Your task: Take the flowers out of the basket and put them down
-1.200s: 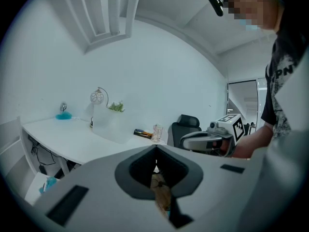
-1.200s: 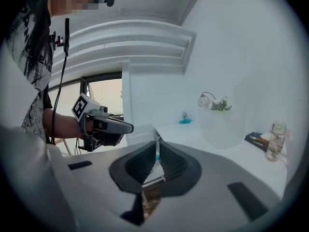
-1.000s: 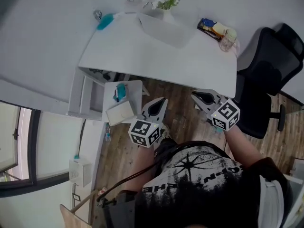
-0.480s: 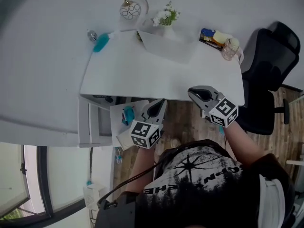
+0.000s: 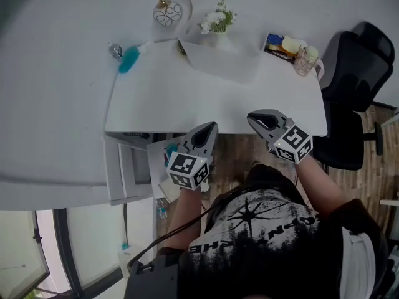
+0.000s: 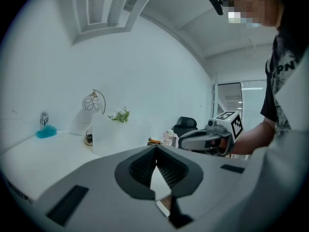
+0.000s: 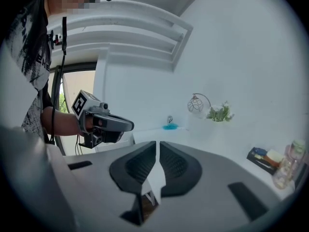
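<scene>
A white surface (image 5: 212,98) stood ahead of the person, with a black chair (image 5: 361,86) at its right end. The flowers (image 5: 216,18) were seen at the far edge, just behind the white basket (image 5: 221,58); whether they stood inside it could not be told. The left claw (image 5: 211,128) and the right claw (image 5: 252,117) were held well apart from them, at the near edge. Each claw was closed, with nothing between its jaws. Compared with a second before, both claws had been brought forward from over the wooden floor (image 5: 237,161) to the near edge of the surface.
</scene>
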### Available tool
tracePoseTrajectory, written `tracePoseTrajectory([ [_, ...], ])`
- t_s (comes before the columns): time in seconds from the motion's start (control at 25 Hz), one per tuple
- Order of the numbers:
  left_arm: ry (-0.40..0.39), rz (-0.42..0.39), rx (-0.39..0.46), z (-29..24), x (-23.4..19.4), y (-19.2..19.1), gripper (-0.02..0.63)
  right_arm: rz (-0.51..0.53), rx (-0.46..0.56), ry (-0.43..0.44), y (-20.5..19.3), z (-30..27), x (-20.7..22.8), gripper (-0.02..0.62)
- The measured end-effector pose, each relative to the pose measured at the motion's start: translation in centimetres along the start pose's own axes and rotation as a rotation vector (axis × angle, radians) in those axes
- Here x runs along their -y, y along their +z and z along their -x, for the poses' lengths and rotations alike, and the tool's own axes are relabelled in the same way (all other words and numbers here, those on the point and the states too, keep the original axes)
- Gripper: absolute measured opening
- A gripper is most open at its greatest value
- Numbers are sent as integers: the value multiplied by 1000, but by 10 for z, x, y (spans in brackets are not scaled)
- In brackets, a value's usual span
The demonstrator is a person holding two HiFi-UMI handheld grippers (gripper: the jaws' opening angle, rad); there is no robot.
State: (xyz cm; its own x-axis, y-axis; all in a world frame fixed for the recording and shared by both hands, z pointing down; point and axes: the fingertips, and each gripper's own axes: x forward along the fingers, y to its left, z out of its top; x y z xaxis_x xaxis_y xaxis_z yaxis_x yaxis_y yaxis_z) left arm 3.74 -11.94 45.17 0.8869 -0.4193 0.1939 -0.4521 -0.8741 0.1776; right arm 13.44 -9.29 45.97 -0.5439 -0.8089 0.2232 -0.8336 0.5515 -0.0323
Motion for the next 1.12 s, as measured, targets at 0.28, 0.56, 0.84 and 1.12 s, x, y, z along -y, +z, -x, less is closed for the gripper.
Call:
tracePoseTrajectory([
  [0.28,-8,8,-17,-31,-29,3,11,-6,-5,-10,2,-25,36,20],
  [0.56,-12,-6,-39,-84,-70,26,11,-24,19,-15,19,-63,99,20],
  [0.84,-22,-17,-36,-135,-100,52,11,-1,34,14,59,-93,147,20],
  [1.12,-31,-19,-25,-170,-115,72,11,15,52,44,118,-107,186,20],
])
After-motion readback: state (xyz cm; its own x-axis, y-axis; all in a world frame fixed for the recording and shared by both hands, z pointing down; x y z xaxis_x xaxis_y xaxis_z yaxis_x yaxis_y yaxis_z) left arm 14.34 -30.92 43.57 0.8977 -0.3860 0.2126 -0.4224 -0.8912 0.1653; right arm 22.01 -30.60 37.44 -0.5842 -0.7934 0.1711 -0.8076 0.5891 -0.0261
